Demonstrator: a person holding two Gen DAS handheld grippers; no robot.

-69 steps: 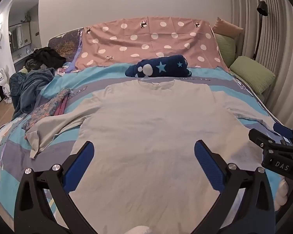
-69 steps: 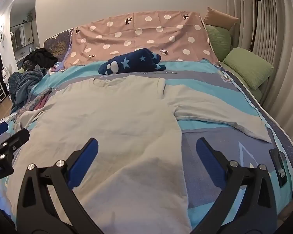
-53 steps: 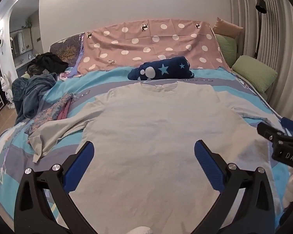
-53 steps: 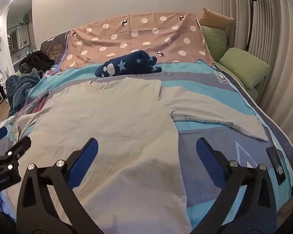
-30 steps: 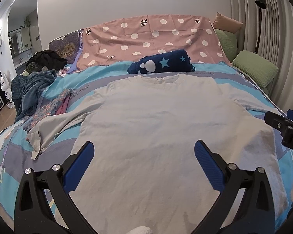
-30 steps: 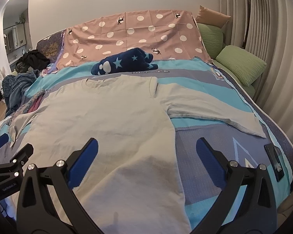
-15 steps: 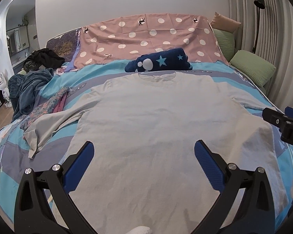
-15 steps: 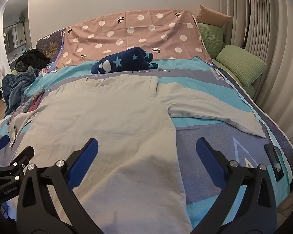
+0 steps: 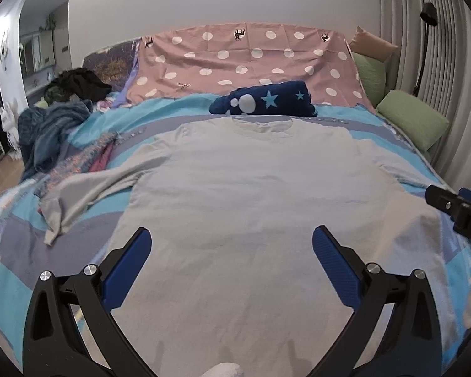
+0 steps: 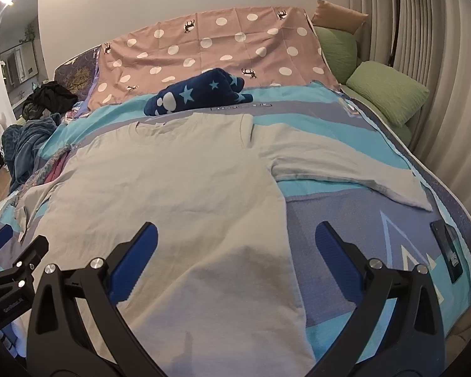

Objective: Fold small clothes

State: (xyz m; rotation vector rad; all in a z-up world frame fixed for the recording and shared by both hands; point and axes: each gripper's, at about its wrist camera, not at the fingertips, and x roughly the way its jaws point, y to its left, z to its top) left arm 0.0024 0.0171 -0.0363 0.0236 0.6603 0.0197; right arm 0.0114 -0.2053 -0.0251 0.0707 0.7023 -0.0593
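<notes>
A pale grey long-sleeved shirt (image 9: 251, 207) (image 10: 172, 194) lies flat on the bed, collar toward the headboard. Its left sleeve (image 9: 88, 188) is crumpled, and the right sleeve (image 10: 345, 169) stretches out toward the bed's right edge. My left gripper (image 9: 230, 260) hovers open above the shirt's lower body, holding nothing. My right gripper (image 10: 235, 251) is open over the shirt's lower right side seam, also holding nothing. Each gripper shows at the edge of the other's view, the right gripper (image 9: 455, 207) and the left gripper (image 10: 15, 264).
A navy star-patterned bundle (image 9: 263, 100) lies beyond the collar, before a pink dotted cover (image 9: 245, 59). Dark and blue clothes (image 9: 53, 119) pile up at the left. Green pillows (image 10: 386, 91) line the right side. A black phone (image 10: 449, 251) rests near the bed's right edge.
Both grippers have drifted slightly over the shirt's lower part and stayed open. The shirt has not moved.
</notes>
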